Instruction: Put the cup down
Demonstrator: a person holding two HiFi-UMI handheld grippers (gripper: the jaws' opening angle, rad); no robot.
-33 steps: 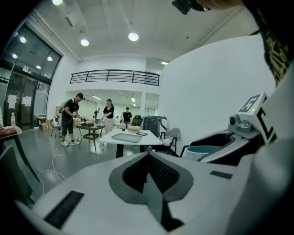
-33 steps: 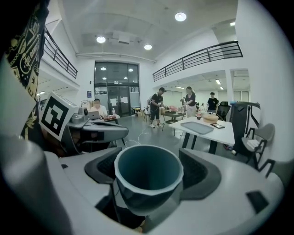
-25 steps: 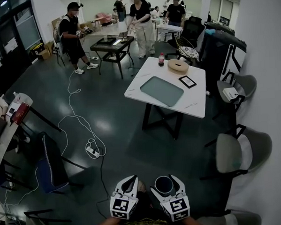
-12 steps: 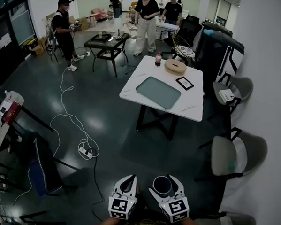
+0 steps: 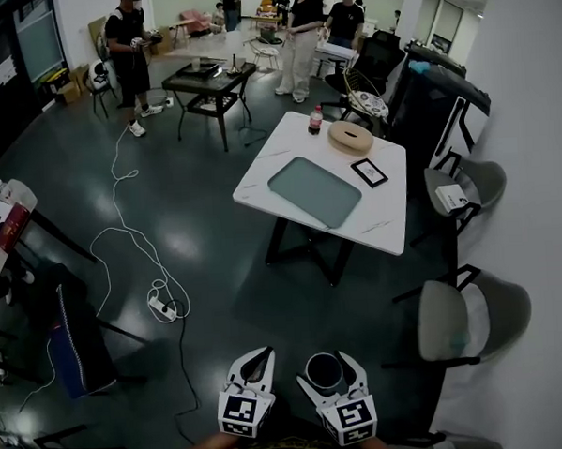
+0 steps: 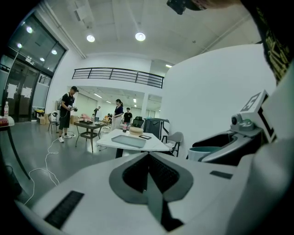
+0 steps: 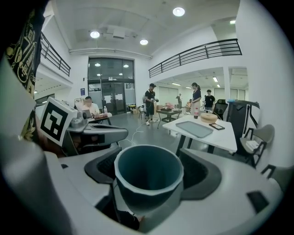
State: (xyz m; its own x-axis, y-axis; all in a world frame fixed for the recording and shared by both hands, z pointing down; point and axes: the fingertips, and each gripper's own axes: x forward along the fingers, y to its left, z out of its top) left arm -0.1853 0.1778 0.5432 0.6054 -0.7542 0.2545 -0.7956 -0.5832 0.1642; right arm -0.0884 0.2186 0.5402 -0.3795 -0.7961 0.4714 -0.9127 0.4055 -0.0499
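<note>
The bottom edge of the head view cuts off the person's hands and forearms, so only the two grippers and their marker cubes show in full. The lower body and base of the cup (image 5: pixel 324 370) are hidden between the jaws of the right gripper (image 5: pixel 326 365). In the right gripper view the cup (image 7: pixel 148 176) shows only its rim, dark teal interior and upper wall, and no view shows whether it has a handle. The jaws of the right gripper (image 7: pixel 149 172) hold the cup from both sides, a dark pad touching each side of the wall. The cup stands upright, its long axis roughly vertical and crosswise to the jaws, with the open mouth facing up toward the head camera. It is held in the air above the dark floor (image 5: pixel 196 223), well apart from the white tabletop (image 5: pixel 384 209) that carries a grey-green tray (image 5: pixel 314 191) and a bottle (image 5: pixel 315 119). The jaws of the left gripper (image 6: pixel 148 176) are pressed together with nothing between them. That gripper sits just beside the right one.
</note>
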